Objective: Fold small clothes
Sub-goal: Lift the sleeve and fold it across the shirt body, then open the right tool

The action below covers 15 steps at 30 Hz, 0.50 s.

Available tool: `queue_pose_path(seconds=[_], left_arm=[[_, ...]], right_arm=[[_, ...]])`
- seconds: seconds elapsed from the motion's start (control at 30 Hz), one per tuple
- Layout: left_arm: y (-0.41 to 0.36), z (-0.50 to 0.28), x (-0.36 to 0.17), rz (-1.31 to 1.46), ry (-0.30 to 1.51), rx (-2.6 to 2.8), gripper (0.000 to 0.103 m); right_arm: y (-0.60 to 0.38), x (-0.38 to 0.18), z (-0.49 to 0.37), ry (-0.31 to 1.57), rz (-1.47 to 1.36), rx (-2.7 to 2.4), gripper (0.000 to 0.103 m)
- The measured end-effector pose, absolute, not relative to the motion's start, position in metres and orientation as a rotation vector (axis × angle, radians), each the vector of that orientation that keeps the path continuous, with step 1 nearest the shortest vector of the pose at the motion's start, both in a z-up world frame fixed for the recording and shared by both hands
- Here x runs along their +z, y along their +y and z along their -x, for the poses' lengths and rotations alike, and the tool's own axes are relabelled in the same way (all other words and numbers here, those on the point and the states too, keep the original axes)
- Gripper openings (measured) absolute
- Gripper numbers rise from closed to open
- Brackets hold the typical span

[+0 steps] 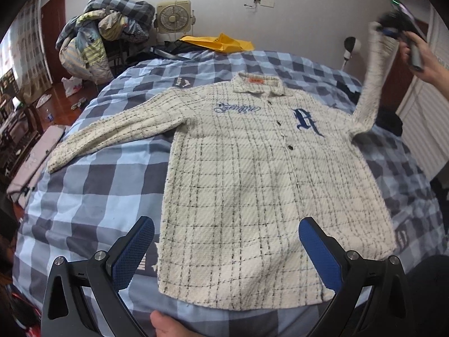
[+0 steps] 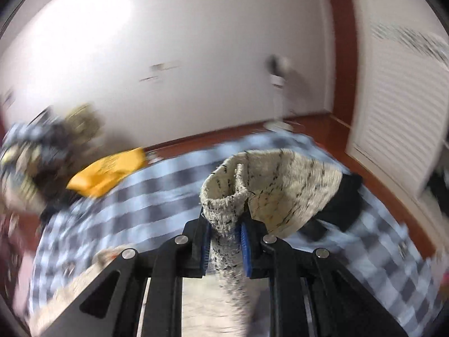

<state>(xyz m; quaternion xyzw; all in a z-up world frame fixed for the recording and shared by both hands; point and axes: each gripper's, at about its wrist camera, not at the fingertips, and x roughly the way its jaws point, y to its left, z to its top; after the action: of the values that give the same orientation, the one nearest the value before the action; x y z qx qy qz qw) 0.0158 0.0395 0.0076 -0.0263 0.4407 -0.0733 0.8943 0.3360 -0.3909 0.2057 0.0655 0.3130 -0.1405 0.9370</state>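
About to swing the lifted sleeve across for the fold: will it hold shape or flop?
Likely floppy: the sleeve hangs limp from the right gripper and bunches between its pads. The thick woven shirt probably grips rather than slips, and may drag.

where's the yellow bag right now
In the left wrist view the yellow bag lies at the bed's far edge, beyond the shirt's collar, right of the box fan.

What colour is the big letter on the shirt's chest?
Dark blue, on the cream checked shirt; the letter shows best in the left wrist view.
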Motion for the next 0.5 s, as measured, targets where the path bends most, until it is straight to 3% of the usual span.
queue_pose_path(seconds=[0.27, 0.33, 0.37, 0.43, 0.5], left_arm=[[0.06, -0.012, 0.011, 0.137, 0.891, -0.164, 0.103], [0.063, -0.011, 0.011, 0.138, 0.882, -0.152, 0.103], [0.065, -0.01, 0.01, 0.137, 0.881, -0.148, 0.103], [0.066, -0.009, 0.01, 0.134, 0.876, -0.143, 0.103], [0.068, -0.007, 0.012, 0.135, 0.865, -0.143, 0.103]], right_arm=[[-0.162, 0.116, -0.38, 0.767, -0.168, 0.102, 0.015], [-0.112, 0.062, -0.398, 0.91, -0.249, 0.195, 0.023], [-0.095, 0.035, -0.405, 1.003, -0.285, 0.231, 0.044], [-0.062, -0.02, -0.408, 1.183, -0.407, 0.315, 0.065], [-0.04, -0.054, -0.391, 1.239, -0.471, 0.407, 0.065]])
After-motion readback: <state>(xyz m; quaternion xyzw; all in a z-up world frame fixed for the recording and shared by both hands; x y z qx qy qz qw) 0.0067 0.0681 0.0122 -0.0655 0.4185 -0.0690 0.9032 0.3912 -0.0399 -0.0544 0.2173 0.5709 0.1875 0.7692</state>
